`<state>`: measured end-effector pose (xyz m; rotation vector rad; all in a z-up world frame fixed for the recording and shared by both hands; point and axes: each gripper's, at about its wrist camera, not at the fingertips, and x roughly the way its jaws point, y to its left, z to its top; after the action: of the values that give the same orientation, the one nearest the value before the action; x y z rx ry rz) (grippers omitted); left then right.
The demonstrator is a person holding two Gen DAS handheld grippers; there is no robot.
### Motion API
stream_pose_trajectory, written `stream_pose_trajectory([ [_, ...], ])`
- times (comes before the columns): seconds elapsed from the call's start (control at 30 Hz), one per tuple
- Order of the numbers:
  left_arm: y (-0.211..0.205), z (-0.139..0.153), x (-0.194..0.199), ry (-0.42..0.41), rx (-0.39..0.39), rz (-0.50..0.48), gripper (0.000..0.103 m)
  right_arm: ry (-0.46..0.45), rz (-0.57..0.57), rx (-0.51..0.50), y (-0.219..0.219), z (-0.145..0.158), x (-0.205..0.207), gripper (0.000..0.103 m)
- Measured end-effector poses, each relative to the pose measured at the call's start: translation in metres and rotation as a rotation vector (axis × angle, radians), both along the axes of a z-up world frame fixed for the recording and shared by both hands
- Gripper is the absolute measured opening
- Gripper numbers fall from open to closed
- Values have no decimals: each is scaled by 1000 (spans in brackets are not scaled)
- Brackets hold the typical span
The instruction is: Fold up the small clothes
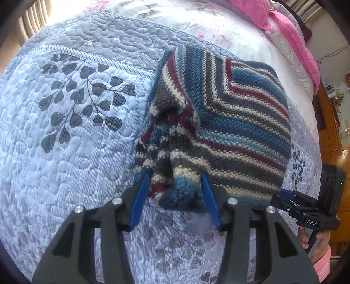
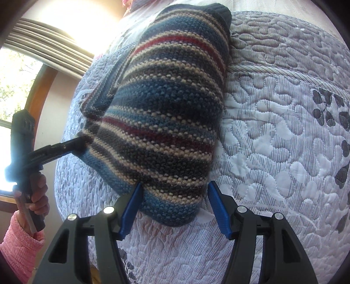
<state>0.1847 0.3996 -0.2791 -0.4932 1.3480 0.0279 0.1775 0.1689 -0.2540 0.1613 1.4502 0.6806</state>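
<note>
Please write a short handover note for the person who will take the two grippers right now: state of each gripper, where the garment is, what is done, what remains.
Left gripper: jaws open, straddling the bunched near-left corner of the striped knit garment; not clamped.
Right gripper: jaws open, straddling the garment's near-right corner; not clamped either.
Garment: lies on the quilted bedspread, the right part flat, the left edge rumpled and raised.
Done: it looks partly folded, but how many folds I cannot tell.
Left: probably close both jaws on the near corners, carry them over to the far edge, then smooth the rumpled side.

Probably bedroom: quilted bedspread (image 1: 65, 131), pillows (image 1: 251, 13)
</note>
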Motion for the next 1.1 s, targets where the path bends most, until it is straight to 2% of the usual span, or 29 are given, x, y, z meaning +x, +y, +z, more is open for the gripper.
stream_pose_trajectory([
  [0.03,0,-4,0,10,2,4,26,-1,2,-3,1,0,0,62],
  [0.07,1,-6,0,9,3,6,22,-1,2,-3,-1,0,-1,62],
  [0.23,14,2,-10,-12,-29,52,17,-8,6,0,-1,4,0,62],
  [0.37,24,-5,-16,1,-32,64,16,-7,16,5,1,2,0,62],
  [0.53,15,-43,-6,73,4,40,16,34,-2,3,4,-16,1,65],
  [0.63,11,-49,0,83,24,34,17,34,-1,15,4,-20,2,65],
  [0.7,10,-44,2,89,27,26,18,32,10,12,4,-18,2,65],
  [0.77,11,-34,2,88,30,16,29,-2,33,-11,5,-8,4,66],
  [0.83,16,-17,3,64,35,20,35,-66,40,-22,4,11,7,67],
  [1.0,28,8,26,4,65,16,36,-134,-5,-7,-3,40,31,68],
  [1.1,37,7,52,-11,25,39,36,-137,-27,-25,-6,38,43,68],
])
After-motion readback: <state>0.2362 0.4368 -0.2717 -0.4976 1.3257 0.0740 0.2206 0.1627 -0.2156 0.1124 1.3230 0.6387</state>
